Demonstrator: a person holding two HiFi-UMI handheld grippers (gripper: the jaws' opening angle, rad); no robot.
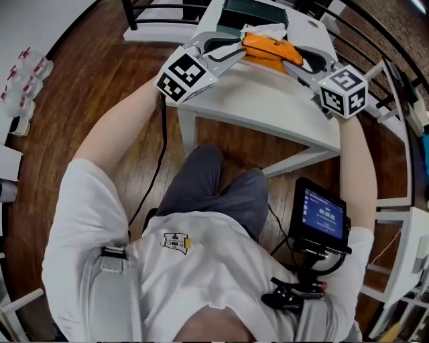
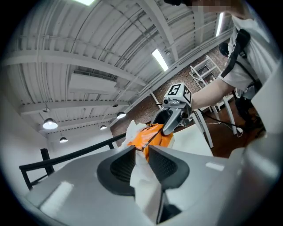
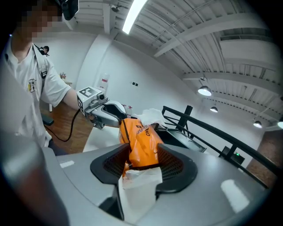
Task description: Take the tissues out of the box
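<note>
left gripper (image 2: 141, 153) pinching white tissue (image 2: 145, 187) | right gripper (image 3: 143, 155) clamping orange tissue pack (image 3: 140, 134)

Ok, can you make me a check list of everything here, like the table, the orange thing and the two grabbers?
Surface: white table, mostly bare.
Job's things: orange tissue pack held between the two grippers over the table; a white tissue sticks out of it.
Clutter: dark object at the table's far end; can't tell what it is.
Grippers: left gripper pinches the white tissue; right gripper has its fingers clamped on the orange tissue pack.
Cables: black cable hangs down from the left gripper.
Surroundings: wooden floor, black railing, small screen at the person's waist.
</note>
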